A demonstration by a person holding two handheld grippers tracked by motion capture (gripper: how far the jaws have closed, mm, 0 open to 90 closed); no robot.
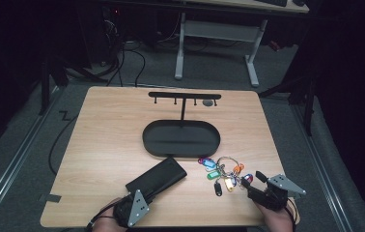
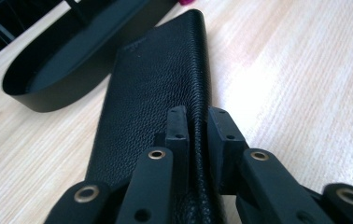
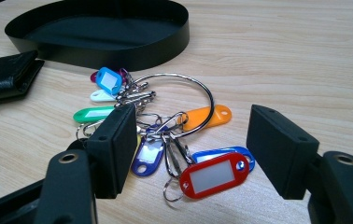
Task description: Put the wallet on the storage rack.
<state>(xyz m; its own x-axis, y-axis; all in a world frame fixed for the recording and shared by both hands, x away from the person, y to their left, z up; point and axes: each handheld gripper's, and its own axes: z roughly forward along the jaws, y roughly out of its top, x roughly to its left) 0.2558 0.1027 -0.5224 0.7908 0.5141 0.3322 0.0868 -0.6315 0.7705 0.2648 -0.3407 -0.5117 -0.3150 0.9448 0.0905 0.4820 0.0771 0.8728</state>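
Black leather wallet (image 2: 160, 93) lies flat on the table (image 1: 103, 130), its long axis running straight away from my left gripper (image 2: 198, 126) toward the oval tray (image 2: 72, 60). My jaws pinch its near edge. My right gripper (image 3: 191, 149) gapes, empty, around the key bunch (image 3: 165, 130).

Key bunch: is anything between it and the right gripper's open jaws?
Nothing visible. The right gripper has its jaws spread just short of the key bunch, only bare table around. The wallet lies off to the side.
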